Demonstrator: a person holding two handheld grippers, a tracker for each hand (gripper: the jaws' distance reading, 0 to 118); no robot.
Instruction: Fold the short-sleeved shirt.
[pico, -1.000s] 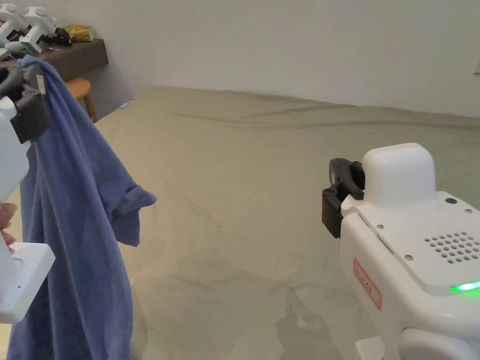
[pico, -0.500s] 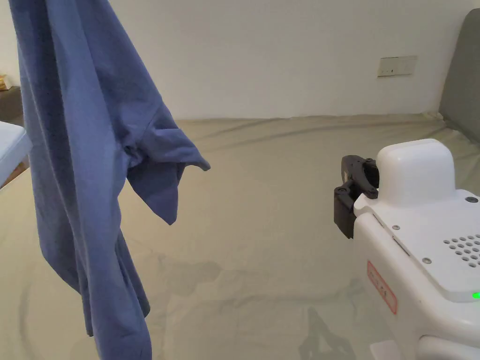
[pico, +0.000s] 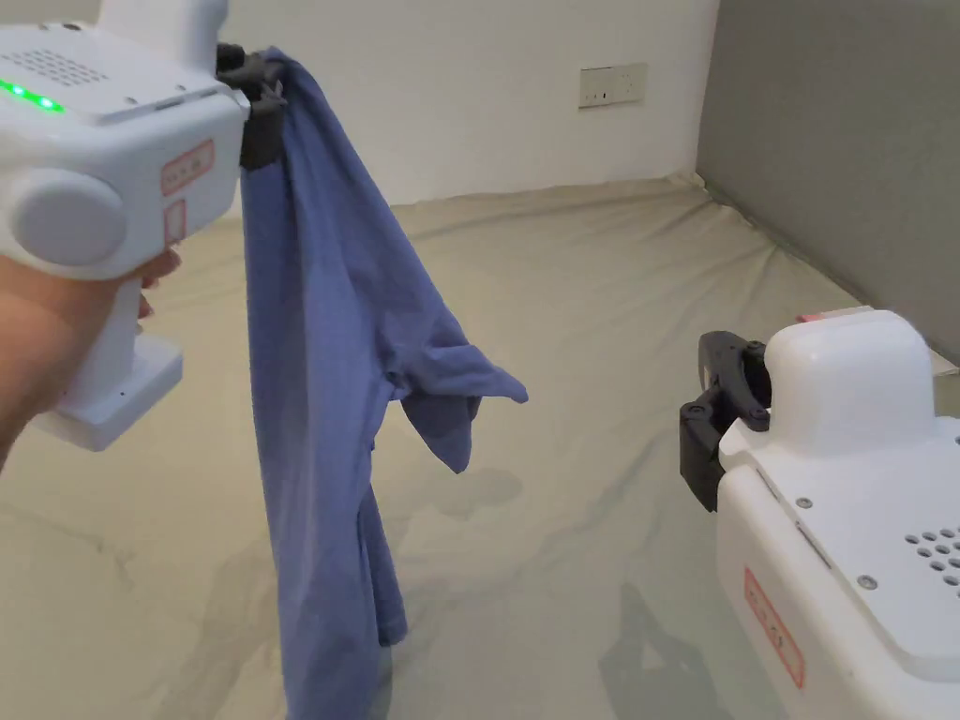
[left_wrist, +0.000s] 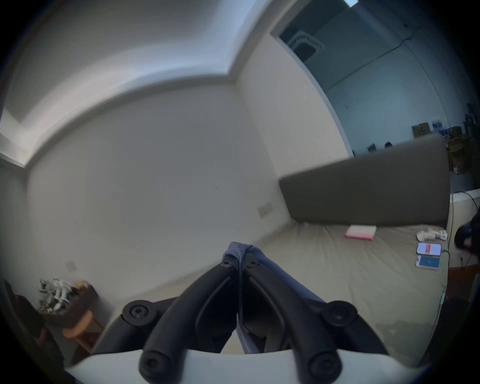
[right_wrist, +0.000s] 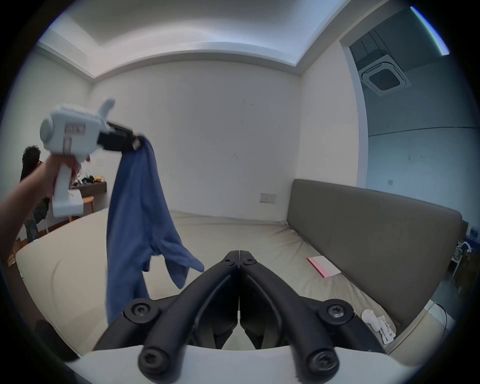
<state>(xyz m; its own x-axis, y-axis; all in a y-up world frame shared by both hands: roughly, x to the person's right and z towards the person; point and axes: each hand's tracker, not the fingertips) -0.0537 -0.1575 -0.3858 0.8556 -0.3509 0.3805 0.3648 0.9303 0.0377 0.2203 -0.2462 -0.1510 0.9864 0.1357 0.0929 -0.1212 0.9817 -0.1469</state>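
A blue short-sleeved shirt (pico: 319, 375) hangs in the air over the beige bed (pico: 581, 309), one sleeve sticking out to the right. My left gripper (pico: 267, 89) is raised at the upper left and shut on the shirt's top edge; blue cloth (left_wrist: 240, 253) is pinched between its tips in the left gripper view. The right gripper view shows that gripper (right_wrist: 139, 141) holding the hanging shirt (right_wrist: 137, 220). My right gripper (pico: 698, 441) is low at the right, well apart from the shirt. Its jaws (right_wrist: 239, 256) are shut on nothing.
A grey headboard (pico: 844, 141) runs along the bed's right side, with a pink book (right_wrist: 323, 266) and small white items (right_wrist: 374, 320) near it. Two phones (left_wrist: 428, 254) lie on the bed's edge. A wooden stool (left_wrist: 78, 327) and a cluttered shelf (left_wrist: 57, 293) stand at the far left.
The head camera swung right. My left gripper has lifted the shirt higher and brought it rightward over the bed; the right gripper keeps its place low at the right.
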